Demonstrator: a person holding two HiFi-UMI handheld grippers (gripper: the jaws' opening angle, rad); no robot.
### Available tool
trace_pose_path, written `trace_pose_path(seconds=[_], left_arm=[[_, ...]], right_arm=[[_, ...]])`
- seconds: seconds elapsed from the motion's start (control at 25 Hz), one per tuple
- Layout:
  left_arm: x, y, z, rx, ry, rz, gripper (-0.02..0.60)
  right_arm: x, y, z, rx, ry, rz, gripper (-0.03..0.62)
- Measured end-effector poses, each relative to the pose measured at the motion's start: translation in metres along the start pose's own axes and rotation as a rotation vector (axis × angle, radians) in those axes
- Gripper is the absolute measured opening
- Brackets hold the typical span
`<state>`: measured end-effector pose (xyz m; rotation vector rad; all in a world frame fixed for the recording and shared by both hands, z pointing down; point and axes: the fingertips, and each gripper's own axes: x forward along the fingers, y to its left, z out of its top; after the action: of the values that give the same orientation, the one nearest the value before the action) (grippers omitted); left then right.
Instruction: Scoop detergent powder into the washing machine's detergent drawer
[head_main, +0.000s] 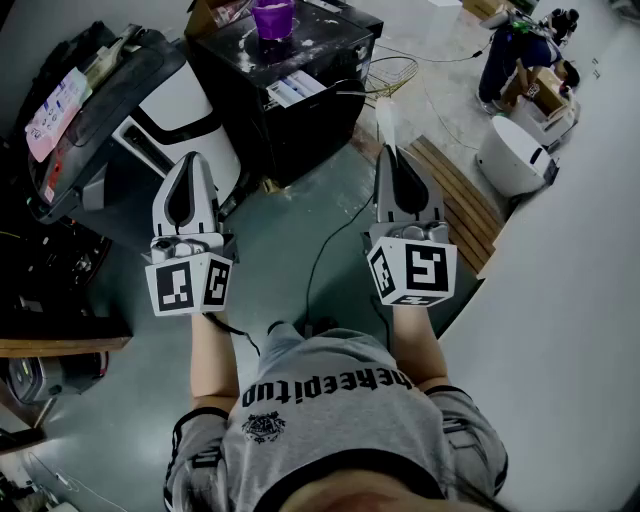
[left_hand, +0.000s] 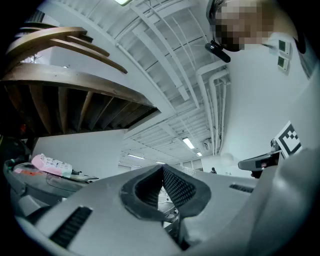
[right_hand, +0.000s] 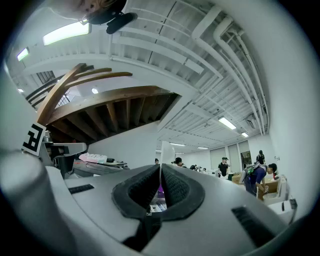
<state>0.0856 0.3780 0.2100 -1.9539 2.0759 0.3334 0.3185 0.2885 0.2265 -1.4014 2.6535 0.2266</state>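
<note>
The right gripper (head_main: 388, 152) is squeezed tight on a white scoop (head_main: 387, 120). The left gripper (head_main: 192, 160) is closed up and holds nothing.

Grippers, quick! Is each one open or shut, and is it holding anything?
Left gripper: shut, nothing between its jaws.
Right gripper: shut on a thin white scoop.

Ribbed black rubber fingers (right_hand: 177, 190), smooth white plastic scoop (head_main: 388, 122), bare wooden planks (head_main: 455, 195)
</note>
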Motion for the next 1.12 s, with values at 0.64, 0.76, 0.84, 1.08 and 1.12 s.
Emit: trace_pose_path(seconds=[0.64, 0.76, 0.84, 1.08, 1.12], left_arm=[[-0.002, -0.025, 0.004, 0.022, -0.007, -0.013, 0.005], [0.004, -0.023, 0.002, 0.021, -0.008, -0.015, 0.005], [0.01, -0.023, -0.001, 0.018, -0.008, -0.017, 0.005], [0.038, -0.007, -0.016, 0.022, -0.009, -0.022, 0.005], [0.044, -0.003, -0.019, 0.022, -0.012, -0.023, 0.005]], right_arm=[[-0.01, -0.011, -0.002, 0.012, -0.021, 0.016, 0.008], [-0.005, -0.012, -0.003, 0.019, -0.024, 0.029, 0.008], [0.001, -0.015, -0.005, 0.05, -0.022, 0.038, 0.007], [0.035, -0.018, -0.019, 0.062, 0.006, 0.02, 0.008], [0.043, -0.017, -0.021, 0.06, 0.009, 0.022, 0.008]])
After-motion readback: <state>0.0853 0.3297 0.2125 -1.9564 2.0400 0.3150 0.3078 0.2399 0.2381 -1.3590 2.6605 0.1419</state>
